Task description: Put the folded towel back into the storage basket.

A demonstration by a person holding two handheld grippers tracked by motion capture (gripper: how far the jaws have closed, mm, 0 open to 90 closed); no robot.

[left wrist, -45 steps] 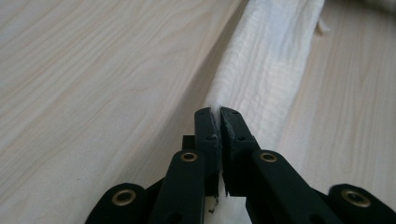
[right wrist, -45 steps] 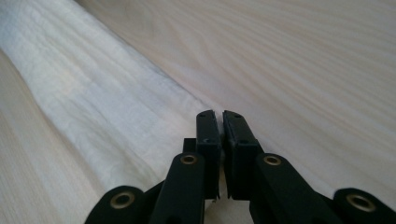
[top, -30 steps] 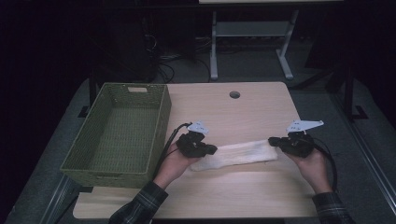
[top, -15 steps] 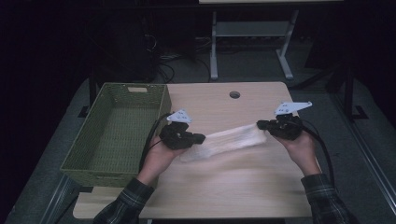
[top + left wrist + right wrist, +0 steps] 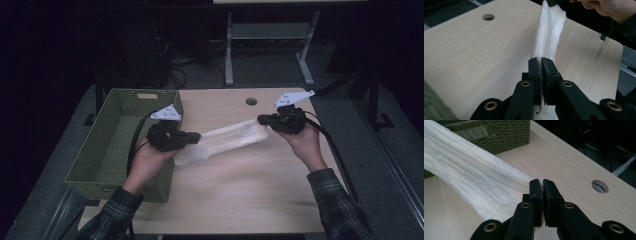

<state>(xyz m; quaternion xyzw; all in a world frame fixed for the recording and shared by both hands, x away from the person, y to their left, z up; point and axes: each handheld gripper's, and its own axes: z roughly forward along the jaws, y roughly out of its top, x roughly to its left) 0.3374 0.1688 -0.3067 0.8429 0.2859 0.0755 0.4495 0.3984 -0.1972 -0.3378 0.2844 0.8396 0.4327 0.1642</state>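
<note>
Holding the white cloth (image 5: 227, 140) stretched between both tools, we have it lifted off the tabletop (image 5: 235, 195) and slung beside the green woven basket (image 5: 107, 150). Our left tool (image 5: 192, 137) is clamped tight on one end, its jaws pressed together with the fabric pinched between them, as the left gripper view shows with the cloth (image 5: 549, 32) running up from the jaws to the other hand. Our right tool (image 5: 262, 120) has its jaws closed on the opposite end, and in the right gripper view the cloth (image 5: 471, 177) fans out from them toward the basket (image 5: 506, 135). We judge that the step in hand is carrying the cloth over to the basket and laying it in. To do that well, we should keep an even pull so the fabric stays spread and does not sag onto the rim, carry both ends across together, and hold the left end high enough to pass the near wall. Once the cloth hangs over the inside, we should ease the two tools closer to slacken it, lower it, and only then let go, so that no corner drapes outside.
</note>
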